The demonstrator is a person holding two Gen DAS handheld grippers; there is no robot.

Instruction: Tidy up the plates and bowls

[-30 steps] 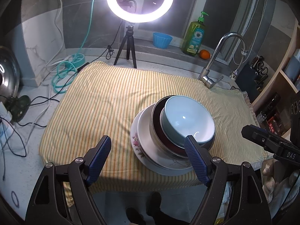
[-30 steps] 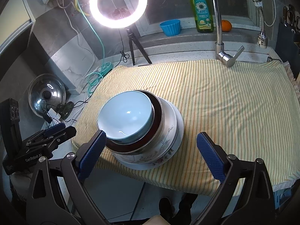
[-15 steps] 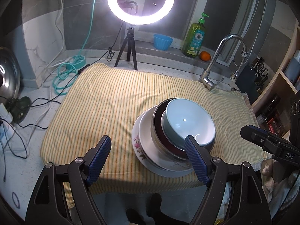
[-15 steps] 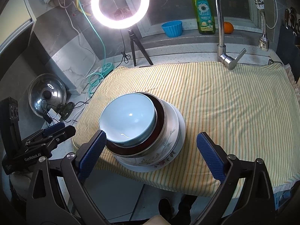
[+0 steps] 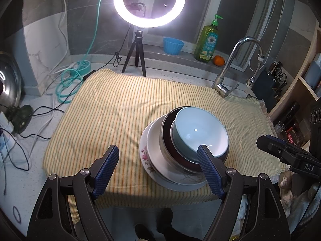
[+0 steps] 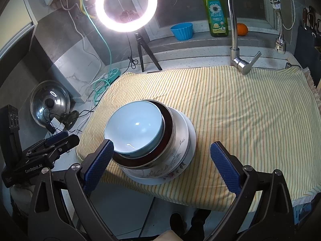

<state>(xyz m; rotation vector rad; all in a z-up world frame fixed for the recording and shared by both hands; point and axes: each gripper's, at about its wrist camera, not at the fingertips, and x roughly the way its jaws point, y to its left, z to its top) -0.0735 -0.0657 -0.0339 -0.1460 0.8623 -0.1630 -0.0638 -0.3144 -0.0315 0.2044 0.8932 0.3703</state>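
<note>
One stack of dishes stands near the front edge of the yellow striped cloth (image 5: 112, 108). A light blue bowl (image 5: 200, 133) sits on top, inside a dark-lined metal bowl (image 5: 167, 126), on a white bowl and a flowered plate (image 5: 145, 154). The same stack shows in the right wrist view, blue bowl (image 6: 133, 126) above the plate (image 6: 160, 177). My left gripper (image 5: 158, 166) is open and empty, just short of the stack. My right gripper (image 6: 162, 164) is open and empty, its jaws to either side of the stack's near rim.
A ring light on a tripod (image 5: 137, 58), a blue cup (image 5: 173, 45), a green soap bottle (image 5: 208, 40) and an orange (image 5: 218, 60) stand at the back. A faucet (image 5: 230, 74) rises at back right. Cables (image 5: 68, 80) and a pot lid (image 6: 50, 100) lie left.
Both grippers have drawn back slightly from the stack and stayed open. The dishes have not moved.
</note>
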